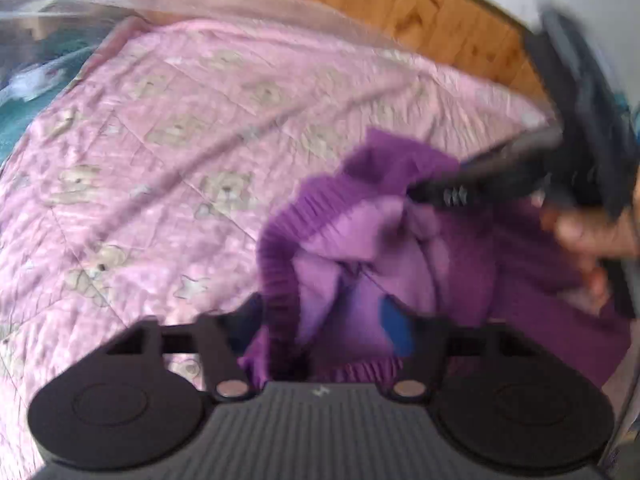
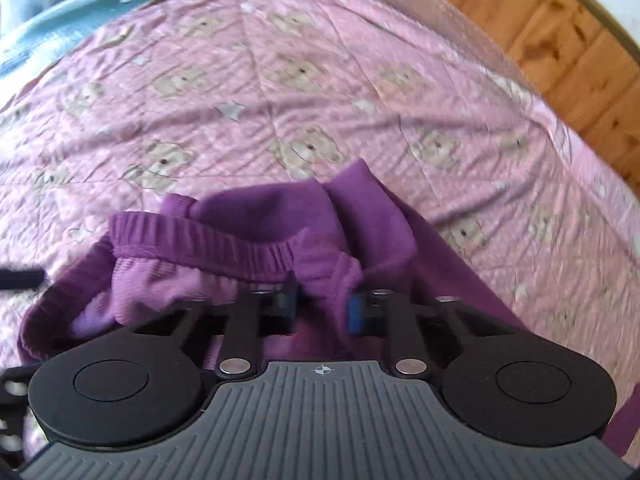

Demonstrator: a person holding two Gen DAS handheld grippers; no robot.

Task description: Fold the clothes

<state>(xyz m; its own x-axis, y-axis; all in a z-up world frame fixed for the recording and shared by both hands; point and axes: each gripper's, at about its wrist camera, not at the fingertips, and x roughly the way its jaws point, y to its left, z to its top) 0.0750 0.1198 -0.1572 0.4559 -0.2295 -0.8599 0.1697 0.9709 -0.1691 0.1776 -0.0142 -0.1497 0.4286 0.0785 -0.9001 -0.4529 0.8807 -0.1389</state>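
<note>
Two grippers: both pinching purple pants (image 2: pixel 256 216)
left gripper (image 1: pixel 324 328): clenched on waistband
right gripper (image 2: pixel 322 300): clamped on waistband
surface: pink bear quilt (image 2: pixel 320 80)

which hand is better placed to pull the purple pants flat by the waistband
Right, probably. The right hand-held gripper sits at the elastic waistband of the purple pants, fabric bunched between its pads. The left hand-held gripper's grip is too blurred to judge.

One purple garment (image 2: pixel 260 216); one pink quilt (image 2: pixel 320 80); two grippers (image 2: pixel 322 304) (image 1: pixel 324 332).
</note>
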